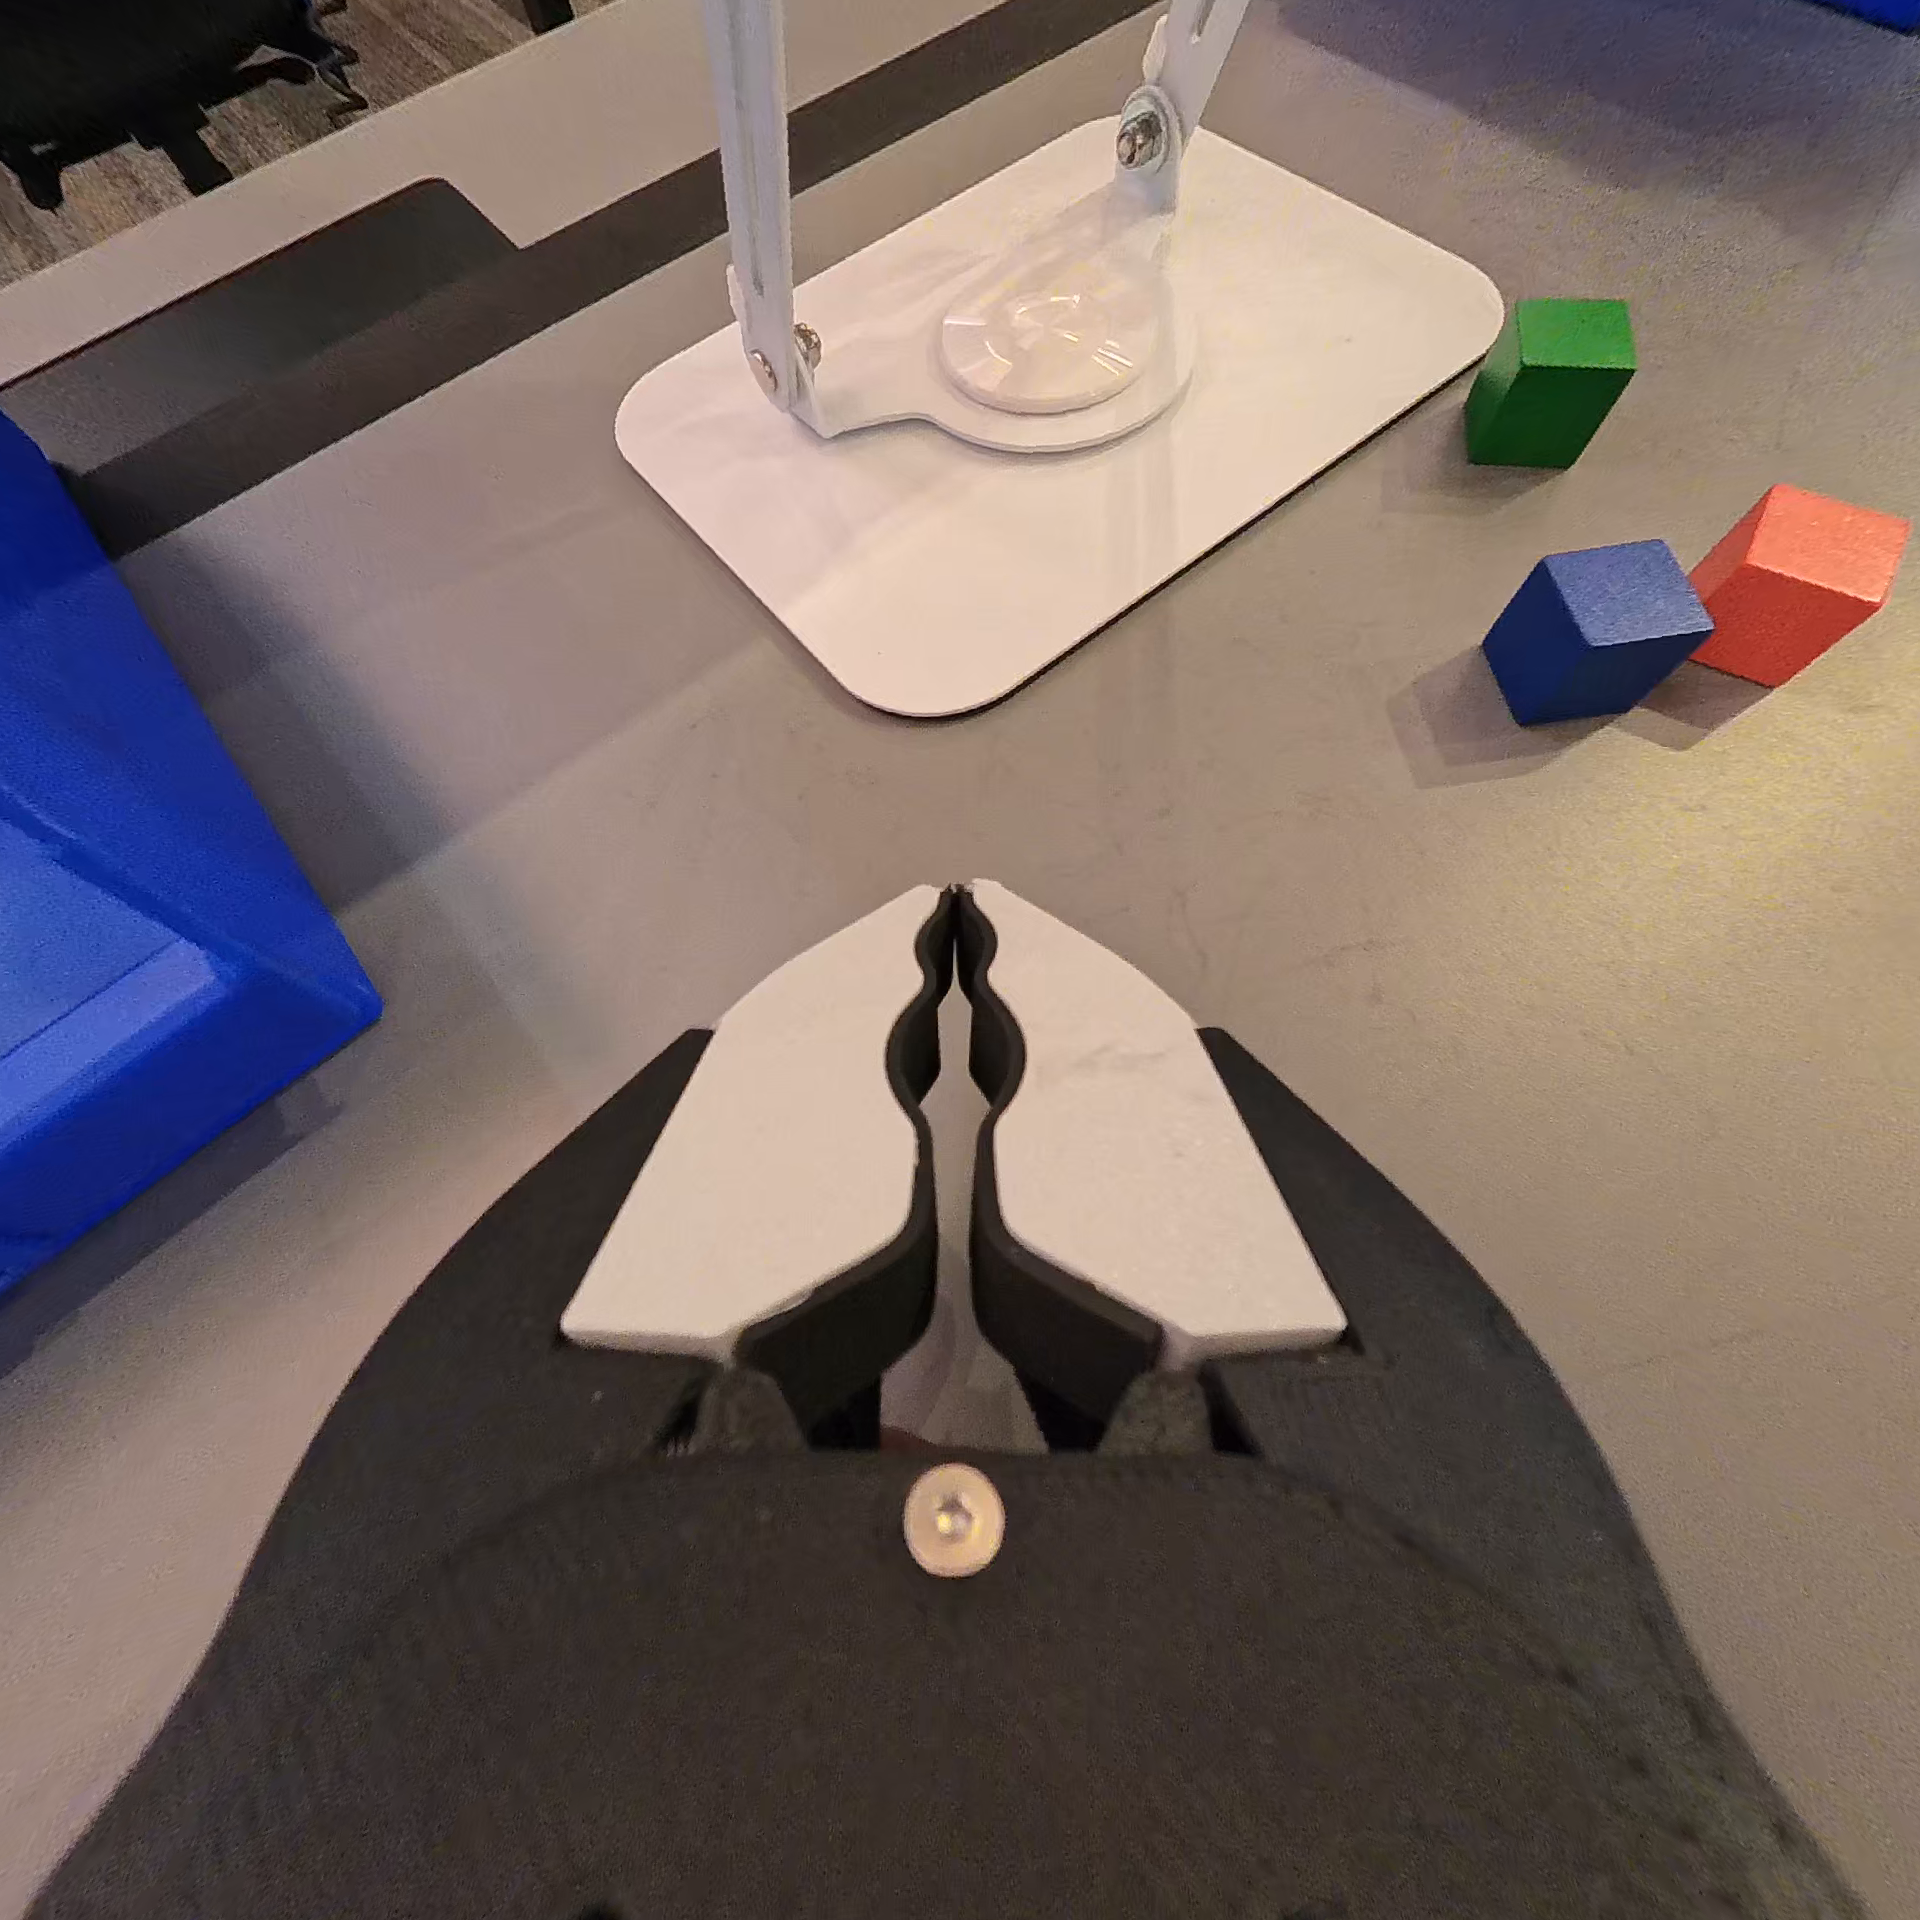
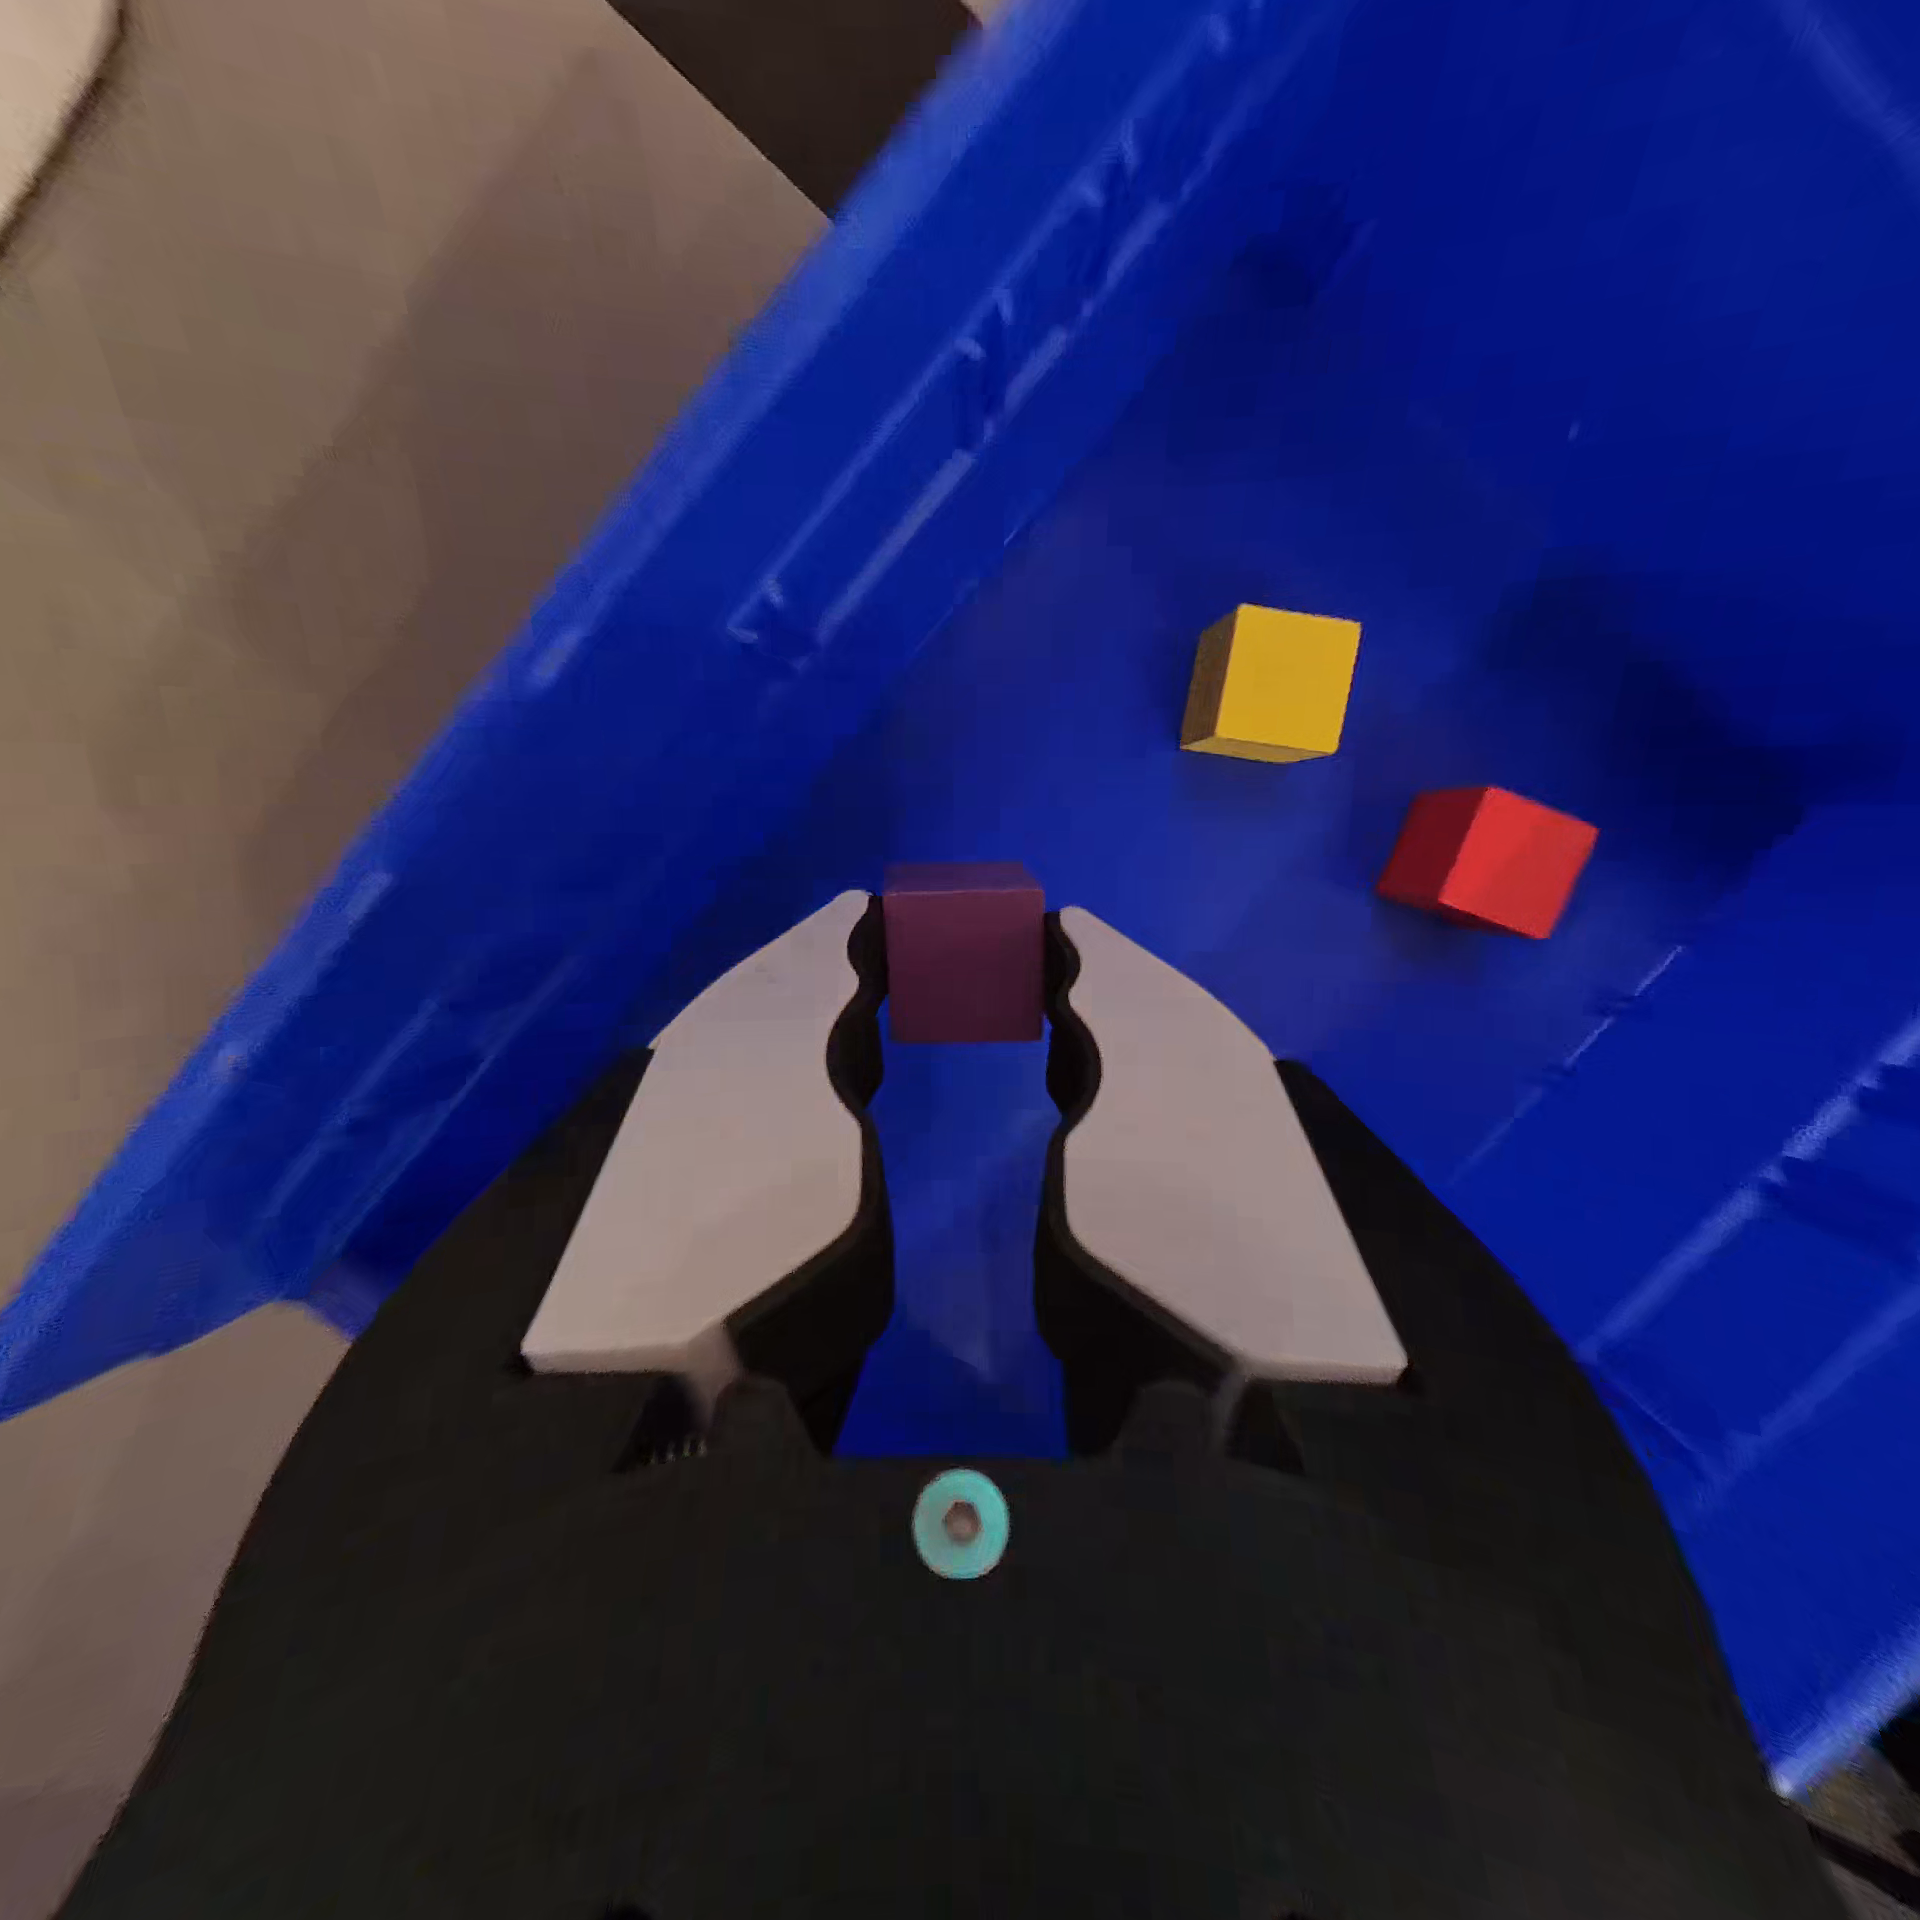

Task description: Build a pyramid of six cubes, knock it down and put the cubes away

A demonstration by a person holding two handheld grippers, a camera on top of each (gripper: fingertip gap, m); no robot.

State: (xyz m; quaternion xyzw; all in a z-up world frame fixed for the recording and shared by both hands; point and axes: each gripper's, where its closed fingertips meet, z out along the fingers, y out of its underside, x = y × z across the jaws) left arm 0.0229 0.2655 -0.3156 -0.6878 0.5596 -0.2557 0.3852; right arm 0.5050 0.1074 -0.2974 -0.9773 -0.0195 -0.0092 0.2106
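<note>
Two small wooden cubes, yellow (image 2: 1273, 681) and red (image 2: 1488, 860), lie on the floor of the blue plastic bin (image 2: 1039, 416); my right claw (image 2: 963, 961) pinches a purple cube (image 2: 963, 951) above it. My left claw (image 1: 956, 896) is pressed together, bare, over the grey table (image 1: 1351, 987), where green (image 1: 1550, 379), blue (image 1: 1595, 644) and orange (image 1: 1797, 582) cubes sit near its right edge.

Left wrist view: stand base (image 1: 1049, 488) on tabletop (image 1: 1351, 1039) straight ahead of left gripper (image 1: 954, 894). Bin (image 1: 156, 935) at left. Three cubes right of base: one (image 1: 1553, 379) behind, two (image 1: 1595, 644) (image 1: 1803, 582) nearer, touching. Right wrist view: two cubes (image 2: 1273, 681) (image 2: 1486, 857) in bin (image 2: 1143, 416), apart; third cube (image 2: 961, 951) between right gripper (image 2: 961, 935) fingers, over bin.
</note>
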